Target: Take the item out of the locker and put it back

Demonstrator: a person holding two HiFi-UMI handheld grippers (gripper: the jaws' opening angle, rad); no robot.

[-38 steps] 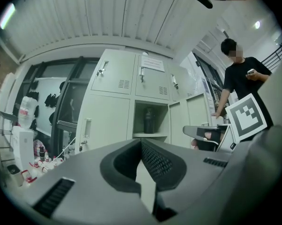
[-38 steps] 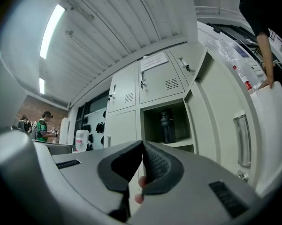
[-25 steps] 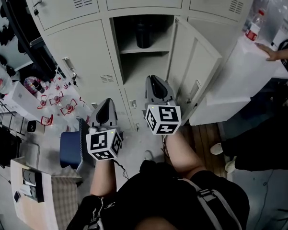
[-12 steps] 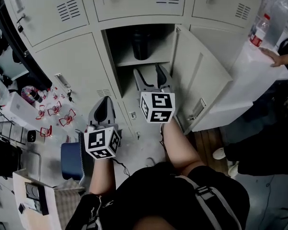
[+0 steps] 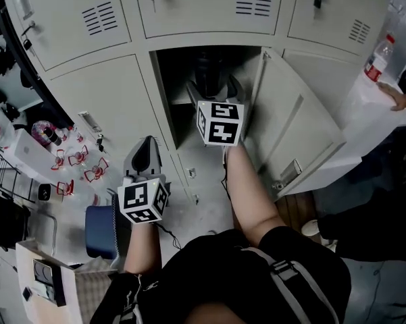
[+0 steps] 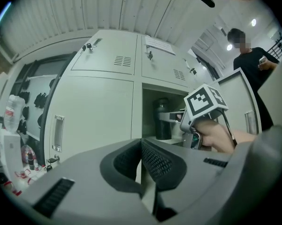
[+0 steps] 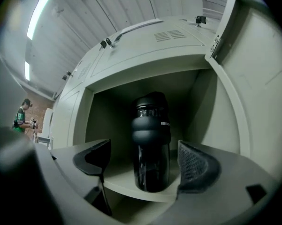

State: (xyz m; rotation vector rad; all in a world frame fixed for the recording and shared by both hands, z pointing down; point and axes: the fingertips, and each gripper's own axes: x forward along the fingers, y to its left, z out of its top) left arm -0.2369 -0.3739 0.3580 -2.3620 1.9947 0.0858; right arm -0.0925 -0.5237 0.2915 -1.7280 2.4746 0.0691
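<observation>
Opening right gripper (image 5: 213,88), empty, nearer bottle (image 7: 150,139)

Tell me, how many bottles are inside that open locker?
1. A dark bottle stands upright on the shelf of the open locker. The space below is partly hidden, so more could be there.

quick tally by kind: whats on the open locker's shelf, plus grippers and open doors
black bottle: 1, upright on the shelf
grippers: 2 (left gripper, jaws together; right gripper, jaws opening, the bottle framed between them, not pressed)
open locker door: 1
total: 4
</observation>
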